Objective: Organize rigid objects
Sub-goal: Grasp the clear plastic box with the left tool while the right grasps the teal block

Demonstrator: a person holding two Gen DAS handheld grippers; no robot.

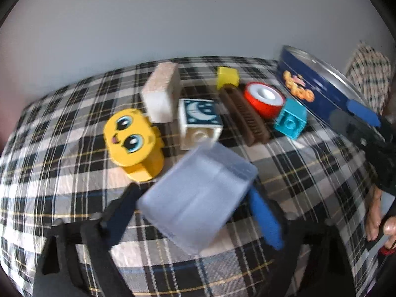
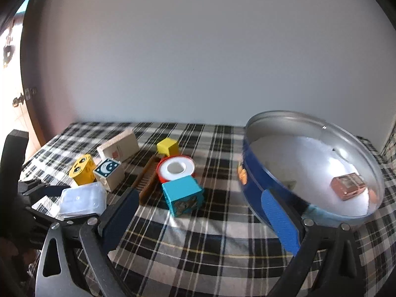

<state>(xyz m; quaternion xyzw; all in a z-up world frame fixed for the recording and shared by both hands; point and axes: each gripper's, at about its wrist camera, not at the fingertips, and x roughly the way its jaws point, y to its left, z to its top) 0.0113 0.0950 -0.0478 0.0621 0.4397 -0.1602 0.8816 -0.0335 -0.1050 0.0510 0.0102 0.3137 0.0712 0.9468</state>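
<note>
My left gripper (image 1: 195,200) is shut on a clear plastic box (image 1: 198,200), held just above the checked cloth; the box also shows in the right wrist view (image 2: 83,201). Beyond it lie a yellow face block (image 1: 132,141), a moon block (image 1: 200,121), a white block (image 1: 162,91), a small yellow cube (image 1: 227,76), a brown comb (image 1: 245,116), a red tape roll (image 1: 263,99) and a teal cube (image 1: 290,121). My right gripper (image 2: 198,212) is open and empty, in front of the teal cube (image 2: 183,198). The blue round tin (image 2: 309,168) holds a pinkish small box (image 2: 347,185).
The checked cloth (image 1: 61,173) covers the whole surface, up to a grey wall behind. The tin (image 1: 319,91) stands at the right. A doorway (image 2: 14,79) is at far left in the right wrist view.
</note>
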